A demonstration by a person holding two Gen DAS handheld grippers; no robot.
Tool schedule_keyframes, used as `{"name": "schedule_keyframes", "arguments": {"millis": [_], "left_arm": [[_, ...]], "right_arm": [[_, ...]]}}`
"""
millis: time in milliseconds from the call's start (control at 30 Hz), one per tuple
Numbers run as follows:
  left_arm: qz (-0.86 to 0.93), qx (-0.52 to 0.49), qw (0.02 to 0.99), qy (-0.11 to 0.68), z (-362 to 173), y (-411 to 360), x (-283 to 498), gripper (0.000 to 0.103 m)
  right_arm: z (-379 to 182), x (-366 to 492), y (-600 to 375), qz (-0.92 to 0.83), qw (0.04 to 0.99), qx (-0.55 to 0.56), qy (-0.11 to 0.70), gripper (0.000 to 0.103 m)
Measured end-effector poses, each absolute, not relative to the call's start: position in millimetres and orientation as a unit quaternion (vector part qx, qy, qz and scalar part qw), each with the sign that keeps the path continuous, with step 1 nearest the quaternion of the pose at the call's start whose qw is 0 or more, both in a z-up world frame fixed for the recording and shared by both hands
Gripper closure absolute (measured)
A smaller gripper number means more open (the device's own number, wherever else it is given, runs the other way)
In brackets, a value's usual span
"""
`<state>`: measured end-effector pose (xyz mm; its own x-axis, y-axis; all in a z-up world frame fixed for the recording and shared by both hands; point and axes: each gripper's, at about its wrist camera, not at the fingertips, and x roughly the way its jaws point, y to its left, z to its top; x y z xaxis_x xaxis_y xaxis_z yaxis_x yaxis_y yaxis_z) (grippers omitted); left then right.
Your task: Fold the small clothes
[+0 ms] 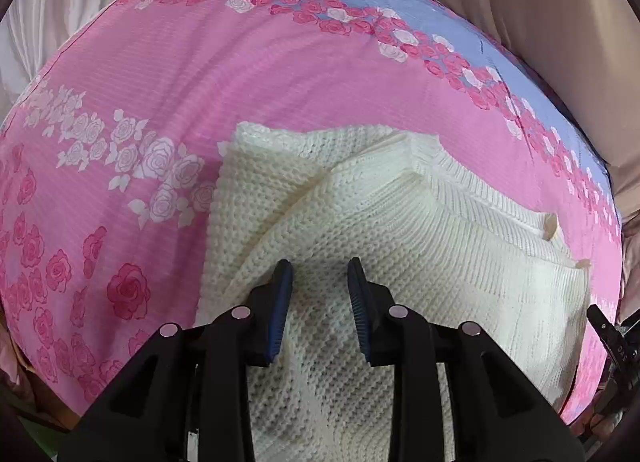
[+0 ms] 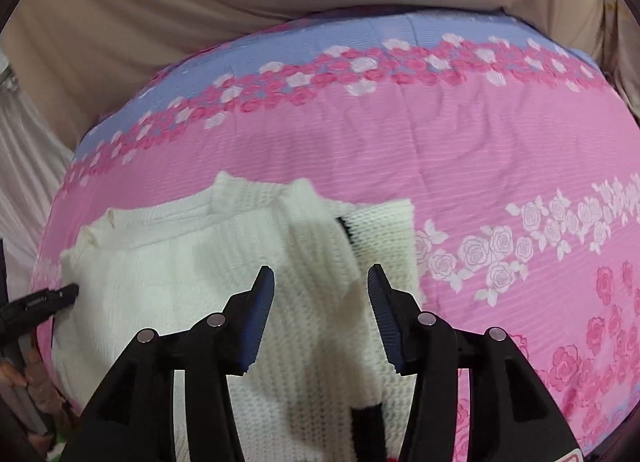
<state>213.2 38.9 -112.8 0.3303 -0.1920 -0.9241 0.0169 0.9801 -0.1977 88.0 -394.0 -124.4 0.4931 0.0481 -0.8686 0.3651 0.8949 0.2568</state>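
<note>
One cream knitted sweater [image 1: 384, 230] lies partly folded on one pink rose-print sheet [image 1: 168, 74], with two grippers above it, the left gripper [image 1: 320, 268] spread apart and holding nothing, the right gripper [image 2: 321, 276] likewise parted wide and empty over the sweater's near edge.

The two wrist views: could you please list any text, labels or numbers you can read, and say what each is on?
Pale characters on the other gripper's black body, left wrist view: too small and skewed to read.
Red-outlined label at the right wrist view's bottom edge: cut off, unreadable.
White knitted sweater and floral bedsheet: no text.
</note>
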Motion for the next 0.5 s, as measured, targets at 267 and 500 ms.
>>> {"name": "schedule_keyframes", "arguments": {"millis": [267, 500], "left_arm": [[-0.067, -0.081, 0.810, 0.576, -121.4, 37.8, 232.5, 0.074], [-0.079, -0.092, 0.820, 0.560, -105.6, 44.2, 221.2, 0.074]], "right_arm": [[-134.4, 96.0, -418.1, -0.111, 0.833, 0.242, 0.484, 0.096], [-123.2, 95.8, -415.8, -0.103, 0.832, 0.244, 0.487, 0.087]]}}
